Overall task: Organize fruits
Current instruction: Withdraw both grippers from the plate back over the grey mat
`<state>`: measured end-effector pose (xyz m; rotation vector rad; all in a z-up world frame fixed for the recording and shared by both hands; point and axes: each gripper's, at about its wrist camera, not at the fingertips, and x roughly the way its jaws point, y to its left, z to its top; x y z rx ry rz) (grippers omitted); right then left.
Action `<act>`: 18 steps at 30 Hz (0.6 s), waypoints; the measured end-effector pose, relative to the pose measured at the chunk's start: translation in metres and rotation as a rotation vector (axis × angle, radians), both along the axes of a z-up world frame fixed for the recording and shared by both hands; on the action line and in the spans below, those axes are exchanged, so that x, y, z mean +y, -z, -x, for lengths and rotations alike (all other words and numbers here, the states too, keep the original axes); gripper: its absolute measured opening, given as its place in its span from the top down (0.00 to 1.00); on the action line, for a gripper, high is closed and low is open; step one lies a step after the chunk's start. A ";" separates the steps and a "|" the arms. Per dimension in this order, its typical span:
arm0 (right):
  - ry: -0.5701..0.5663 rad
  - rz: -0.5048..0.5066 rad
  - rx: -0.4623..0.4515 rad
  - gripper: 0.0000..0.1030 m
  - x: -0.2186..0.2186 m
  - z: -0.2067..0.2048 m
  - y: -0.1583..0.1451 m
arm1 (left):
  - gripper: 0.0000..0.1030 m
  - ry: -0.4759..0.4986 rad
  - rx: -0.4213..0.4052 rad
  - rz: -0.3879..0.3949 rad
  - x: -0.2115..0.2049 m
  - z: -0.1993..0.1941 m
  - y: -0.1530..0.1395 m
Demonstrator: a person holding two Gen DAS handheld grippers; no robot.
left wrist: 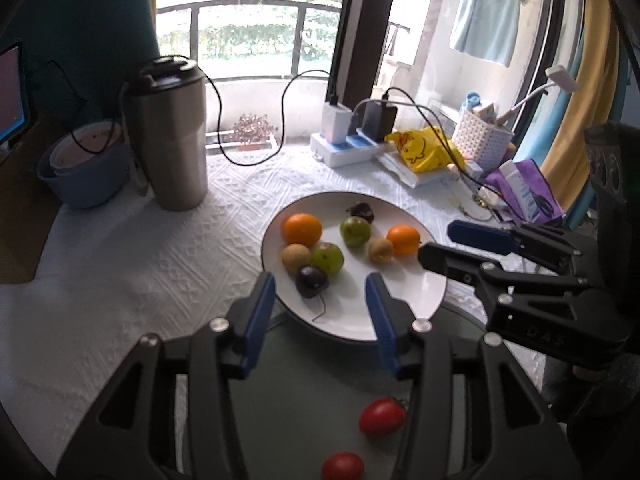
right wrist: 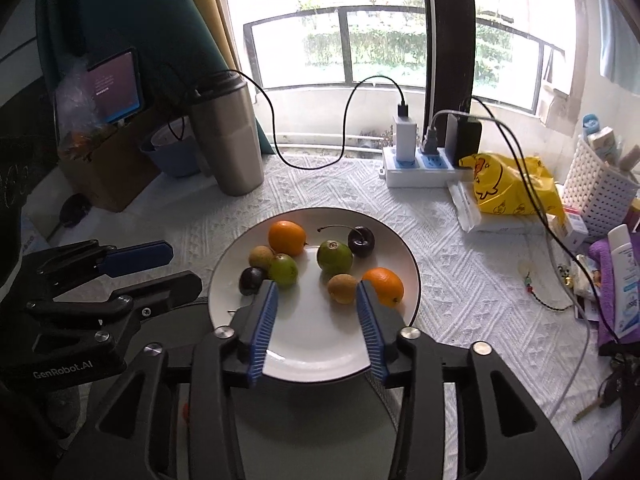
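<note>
Right wrist view: right tool [right wrist: 316,300] spread, empty, above white plate [right wrist: 316,344] of fruit.

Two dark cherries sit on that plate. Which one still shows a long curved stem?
The dark cherry at the far side of the white plate, right of the big orange. Its stem arcs leftward; the near-left cherry shows none clearly.

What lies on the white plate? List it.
On the white plate: two oranges, two green fruits, two brown fruits and two dark cherries. Nothing hidden.
</note>
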<state>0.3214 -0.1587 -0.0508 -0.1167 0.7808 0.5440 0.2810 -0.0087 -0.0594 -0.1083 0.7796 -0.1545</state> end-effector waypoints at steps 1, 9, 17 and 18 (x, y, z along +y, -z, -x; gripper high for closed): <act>0.002 0.001 -0.005 0.51 0.000 0.002 -0.002 | 0.53 -0.001 -0.007 0.000 0.001 0.004 -0.003; 0.019 0.016 -0.061 0.32 0.002 0.028 -0.021 | 0.33 -0.012 -0.061 0.015 0.009 0.034 -0.020; 0.015 0.029 -0.104 0.24 0.007 0.053 -0.033 | 0.29 -0.041 -0.091 0.029 0.022 0.063 -0.026; 0.014 0.031 -0.111 0.24 0.008 0.056 -0.034 | 0.28 -0.043 -0.092 0.029 0.024 0.066 -0.027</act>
